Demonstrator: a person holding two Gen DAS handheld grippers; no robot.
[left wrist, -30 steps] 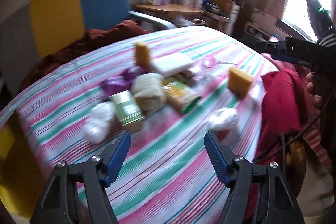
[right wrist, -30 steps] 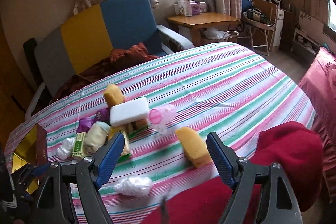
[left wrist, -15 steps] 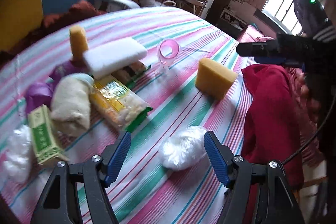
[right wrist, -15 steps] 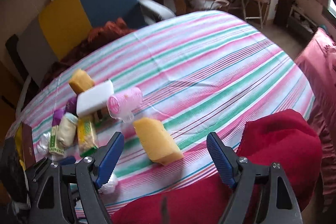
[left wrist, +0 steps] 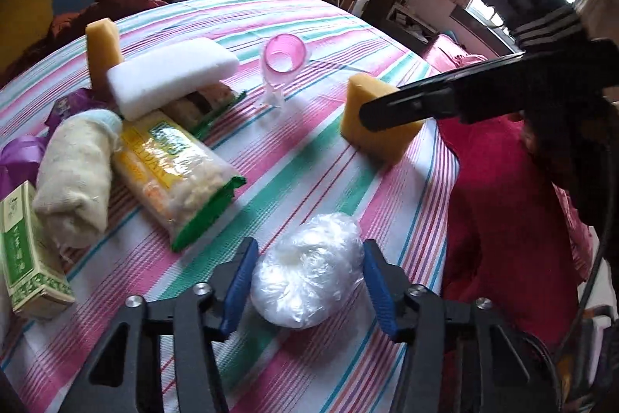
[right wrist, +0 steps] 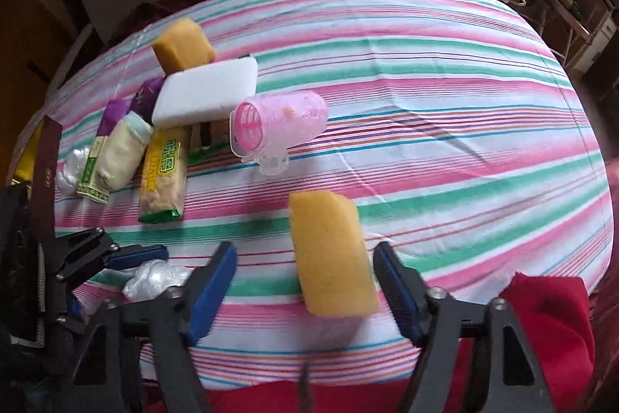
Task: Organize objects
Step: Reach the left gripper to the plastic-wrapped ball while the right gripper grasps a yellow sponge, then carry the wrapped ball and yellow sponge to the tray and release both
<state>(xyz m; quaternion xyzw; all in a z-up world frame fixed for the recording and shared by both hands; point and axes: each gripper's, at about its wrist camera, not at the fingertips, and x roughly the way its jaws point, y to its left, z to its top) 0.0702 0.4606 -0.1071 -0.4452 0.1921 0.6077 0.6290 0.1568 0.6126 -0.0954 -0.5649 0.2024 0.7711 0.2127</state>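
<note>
A crumpled clear plastic wad (left wrist: 309, 277) lies on the striped tablecloth (left wrist: 309, 149). My left gripper (left wrist: 307, 283) straddles it, its jaws closing and both blue pads touching the wad's sides. A yellow sponge (right wrist: 329, 254) rests near the table's front edge. My right gripper (right wrist: 305, 254) points steeply down over the sponge, jaws closing; a gap still shows at the left pad (right wrist: 216, 277). In the left wrist view the right gripper's black finger (left wrist: 406, 107) crosses in front of that sponge (left wrist: 371, 130). The left gripper (right wrist: 127, 254) and the wad (right wrist: 154, 277) also show in the right wrist view.
A pile sits at the left: white foam block (left wrist: 174, 76), second yellow sponge (left wrist: 102, 45), noodle pack (left wrist: 174, 165), cream roll (left wrist: 77, 173), green box (left wrist: 23, 250), purple bag (left wrist: 19, 157). A pink roller (right wrist: 278, 122) lies mid-table. Red cloth (left wrist: 503, 219) hangs over the near edge.
Both grippers came down and closer to the table. The left one's jaws narrowed onto the plastic wad. The right one tilted down over the yellow sponge and its jaws narrowed.
</note>
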